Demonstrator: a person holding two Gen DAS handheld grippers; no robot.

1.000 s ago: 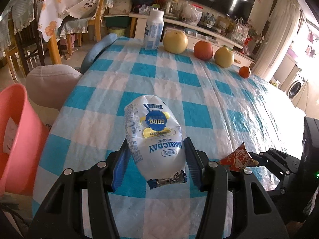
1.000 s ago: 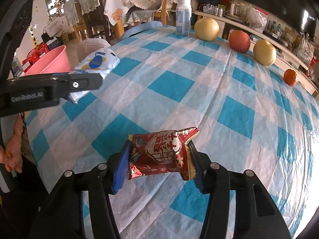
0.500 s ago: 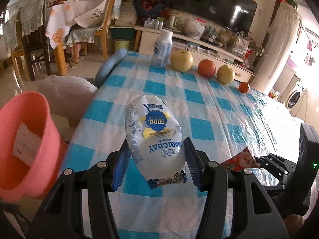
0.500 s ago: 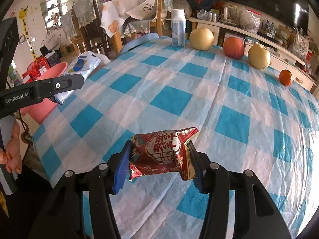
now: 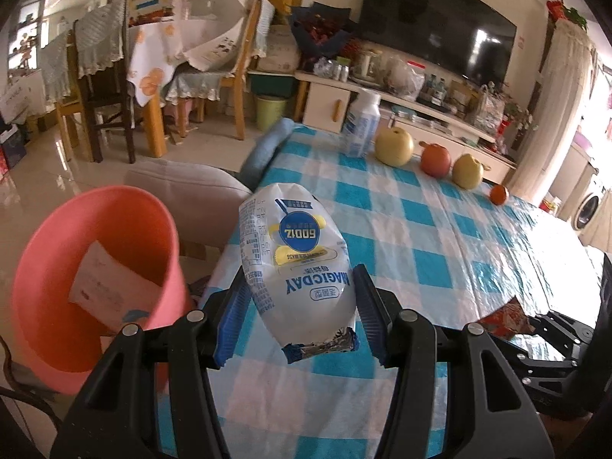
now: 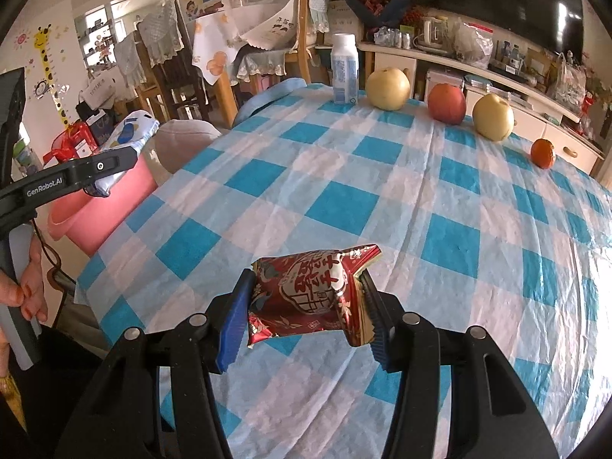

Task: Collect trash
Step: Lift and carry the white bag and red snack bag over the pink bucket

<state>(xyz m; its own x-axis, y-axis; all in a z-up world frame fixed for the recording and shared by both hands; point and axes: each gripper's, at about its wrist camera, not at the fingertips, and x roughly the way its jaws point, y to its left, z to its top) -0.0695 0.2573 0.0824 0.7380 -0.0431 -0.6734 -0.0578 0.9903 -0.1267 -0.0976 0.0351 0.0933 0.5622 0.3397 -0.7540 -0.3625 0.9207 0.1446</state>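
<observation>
My left gripper point(image 5: 302, 323) is shut on a white and blue snack bag point(image 5: 296, 264), held above the left edge of the checked table point(image 5: 440, 237). A pink bin point(image 5: 76, 279) with a white paper in it stands on the floor just left of the bag. My right gripper point(image 6: 306, 319) is shut on a red snack wrapper point(image 6: 310, 292) above the table's near side. In the right wrist view the left gripper point(image 6: 111, 170) and its white bag point(image 6: 130, 132) hang over the pink bin point(image 6: 114, 195). The red wrapper point(image 5: 505, 315) also shows at the right of the left wrist view.
A milk bottle point(image 6: 344, 70), two pears point(image 6: 387, 84), an apple point(image 6: 446, 103) and a small orange point(image 6: 542, 152) line the table's far edge. A grey stool point(image 5: 183, 187) and a blue cushion point(image 5: 264, 145) sit left of the table. A person's hand point(image 6: 26, 287) holds the left gripper's handle.
The left gripper has carried the white bag up and to the left, off the table toward the pink bin. The right gripper has risen a little with the red wrapper.
</observation>
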